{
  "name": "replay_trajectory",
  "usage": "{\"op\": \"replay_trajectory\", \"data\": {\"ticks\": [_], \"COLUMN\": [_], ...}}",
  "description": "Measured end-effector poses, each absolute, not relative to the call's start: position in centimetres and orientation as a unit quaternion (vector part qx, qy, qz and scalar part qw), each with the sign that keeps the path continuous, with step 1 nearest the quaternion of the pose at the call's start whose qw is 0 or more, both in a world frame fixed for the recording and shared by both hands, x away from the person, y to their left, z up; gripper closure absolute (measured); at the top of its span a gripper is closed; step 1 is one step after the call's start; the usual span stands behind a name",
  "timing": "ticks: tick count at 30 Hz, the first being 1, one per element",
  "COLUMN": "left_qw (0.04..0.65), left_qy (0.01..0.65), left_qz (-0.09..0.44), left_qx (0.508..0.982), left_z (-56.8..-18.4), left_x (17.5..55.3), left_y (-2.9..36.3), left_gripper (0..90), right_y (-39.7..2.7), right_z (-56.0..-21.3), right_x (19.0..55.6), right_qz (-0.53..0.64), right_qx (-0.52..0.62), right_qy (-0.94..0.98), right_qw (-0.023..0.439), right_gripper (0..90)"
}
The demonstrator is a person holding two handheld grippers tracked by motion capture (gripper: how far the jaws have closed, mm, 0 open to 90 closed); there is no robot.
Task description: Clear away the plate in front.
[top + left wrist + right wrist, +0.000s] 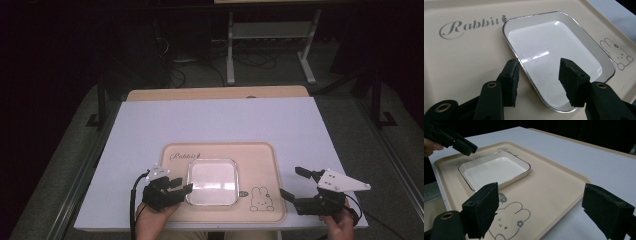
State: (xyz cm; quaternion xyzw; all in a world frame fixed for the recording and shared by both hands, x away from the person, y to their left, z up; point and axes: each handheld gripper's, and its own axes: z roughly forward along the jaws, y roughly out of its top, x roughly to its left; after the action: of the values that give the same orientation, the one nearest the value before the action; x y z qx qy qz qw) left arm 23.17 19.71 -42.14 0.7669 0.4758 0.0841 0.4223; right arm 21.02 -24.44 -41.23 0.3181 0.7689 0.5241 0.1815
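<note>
**Left jaws astride the dish rim, right gripper standing off**

Straddling the near-left rim of the white dish (554,53) – left gripper (176,186), jaws parted, one pad outside over the tray, the other over the dish's glossy floor, as seen in the left gripper view. Whether either pad touches the rim: cannot tell. Nothing held yet.

Lying just right of that gripper in the high view, the dish (212,181) – a rounded, shallow rectangle with a thin dark edge, empty, sitting left of centre on the beige tray (260,160). Long axis hard to call from above, where it looks nearly square; slightly longer along the rim line running away from the left jaws in the left gripper view.

Clearly nearer: the left hand. Likely next, judging from the pose alone, a pinch on that rim.

Well apart on the other side, right gripper (296,182), jaws spread wide and empty, hovering by the tray's right edge above the white table (215,120). Between it and the dish, only the printed rabbit (259,198) – flat artwork, no obstacle. "Rabbit" lettering (472,24) beyond the dish's far corner, likewise flat
</note>
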Motion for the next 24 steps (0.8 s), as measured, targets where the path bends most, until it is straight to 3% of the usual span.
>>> {"op": "replay_trajectory", "data": {"ticks": [24], "left_qw": [0.444], "left_qy": [0.426], "left_qz": [0.119], "left_qx": [0.779], "left_z": [-40.2], "left_x": [23.8], "left_y": [22.6], "left_gripper": [41.6], "right_y": [-24.5], "right_z": [-41.3], "right_x": [21.3], "right_qz": [0.520], "right_qx": [0.321], "right_qy": [0.770], "right_qw": [0.183], "right_gripper": [13.1]}}
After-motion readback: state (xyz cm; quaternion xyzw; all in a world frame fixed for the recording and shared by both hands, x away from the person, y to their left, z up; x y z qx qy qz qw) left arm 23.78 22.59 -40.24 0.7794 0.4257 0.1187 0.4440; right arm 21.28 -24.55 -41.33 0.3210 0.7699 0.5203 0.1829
